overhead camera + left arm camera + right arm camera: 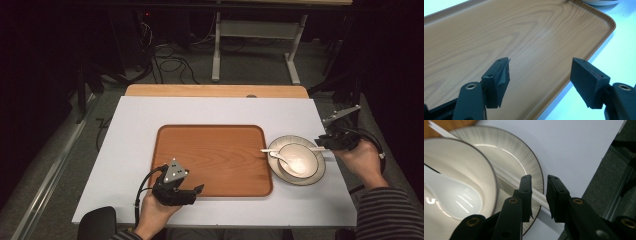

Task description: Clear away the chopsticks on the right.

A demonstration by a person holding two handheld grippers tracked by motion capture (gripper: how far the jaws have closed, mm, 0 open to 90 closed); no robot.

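The right gripper [539, 195] has its jaws straddling the pair of thin white plastic chopsticks [509, 180]; whether the pads press cannot be told. The chopsticks lie across the round grey-rimmed ceramic plate [320, 172], behind its one cream bowl [306, 152]. Likely light, stiff and slippery; grip both at the overhanging end. One white spoon [288, 161] rests in the bowl. The left gripper [540, 80] is released over the one brown wooden tray [215, 150], left of the plate.

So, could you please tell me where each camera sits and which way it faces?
High view: above the person's side, facing forward and down on the tray; both hands and grippers show.
Left gripper view: rides the left gripper, facing the tray; open fingers.
Right gripper view: rides the right gripper, fingers around chopsticks on the plate.
Shared: tray, plate.
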